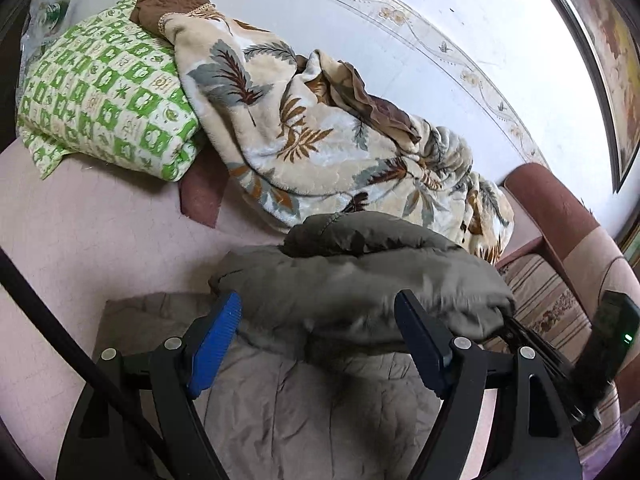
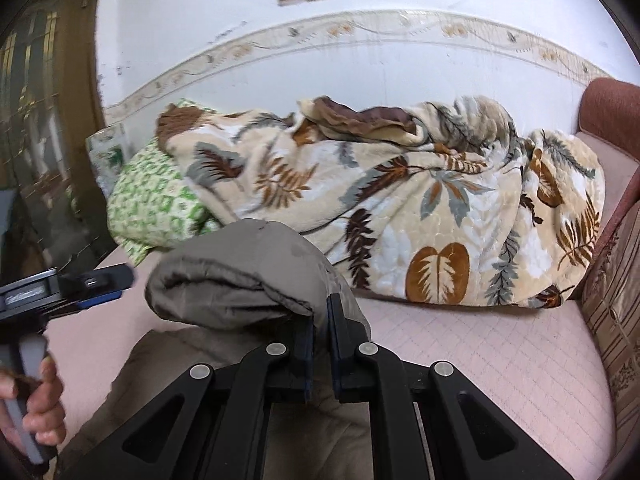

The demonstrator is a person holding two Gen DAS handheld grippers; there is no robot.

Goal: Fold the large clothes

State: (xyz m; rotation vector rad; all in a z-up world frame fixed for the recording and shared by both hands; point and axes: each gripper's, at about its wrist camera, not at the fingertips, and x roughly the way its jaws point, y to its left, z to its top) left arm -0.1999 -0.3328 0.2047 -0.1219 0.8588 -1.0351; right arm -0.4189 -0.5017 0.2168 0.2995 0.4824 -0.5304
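A grey-olive padded jacket [image 1: 360, 288] lies on the pink sofa seat [image 1: 80, 232], its upper part lifted and doubled over the flat lower part [image 1: 288, 392]. My left gripper [image 1: 320, 336] is open, its blue pads either side of the jacket without holding it. My right gripper [image 2: 320, 320] is shut on a raised fold of the jacket [image 2: 240, 272]. It also shows at the right edge of the left wrist view [image 1: 560, 360]. The left gripper, in a hand, shows at the left of the right wrist view [image 2: 72, 288].
A leaf-patterned beige blanket [image 1: 304, 132] is heaped along the sofa back. A green-and-white quilt [image 1: 100, 100] lies at its left end. The striped sofa armrest [image 1: 560, 300] rises on the right. A white wall [image 2: 360, 80] stands behind. Bare pink seat [image 2: 480, 360] lies right of the jacket.
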